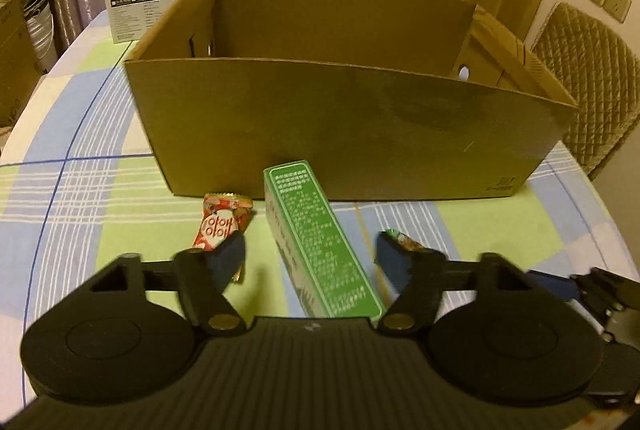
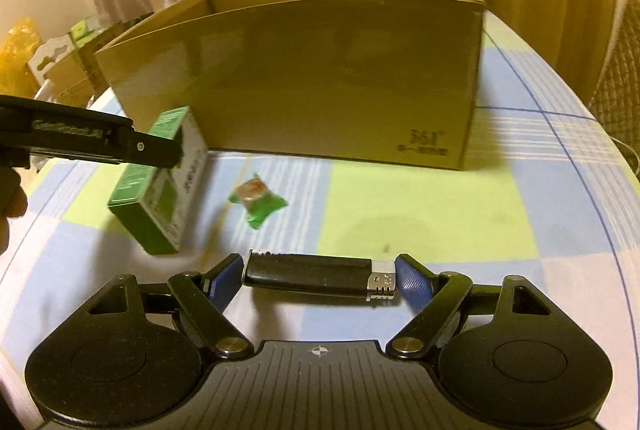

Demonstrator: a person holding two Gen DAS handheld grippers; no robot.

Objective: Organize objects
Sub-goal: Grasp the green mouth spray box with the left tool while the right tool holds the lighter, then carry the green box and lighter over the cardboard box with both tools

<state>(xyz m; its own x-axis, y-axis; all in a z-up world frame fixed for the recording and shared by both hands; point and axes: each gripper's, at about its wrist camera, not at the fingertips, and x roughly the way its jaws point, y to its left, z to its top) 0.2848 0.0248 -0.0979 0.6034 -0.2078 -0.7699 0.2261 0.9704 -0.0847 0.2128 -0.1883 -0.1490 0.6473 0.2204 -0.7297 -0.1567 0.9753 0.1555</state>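
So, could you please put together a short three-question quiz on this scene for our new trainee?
1. True or false: the black lighter lies between the open fingers of the right gripper.
2. Which thing lies between the fingers of the left gripper? A) red candy B) green box C) cardboard box
3. Fill in: the green candy lies on the ____.

Key: 1 true; 2 B, the green box; 3 tablecloth, in front of the cardboard box.

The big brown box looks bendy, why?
In the left wrist view the fisheye lens bows the brown cardboard box's straight edges; in the right wrist view the box bulges too, and both pictures darken at the corners under yellowish light.
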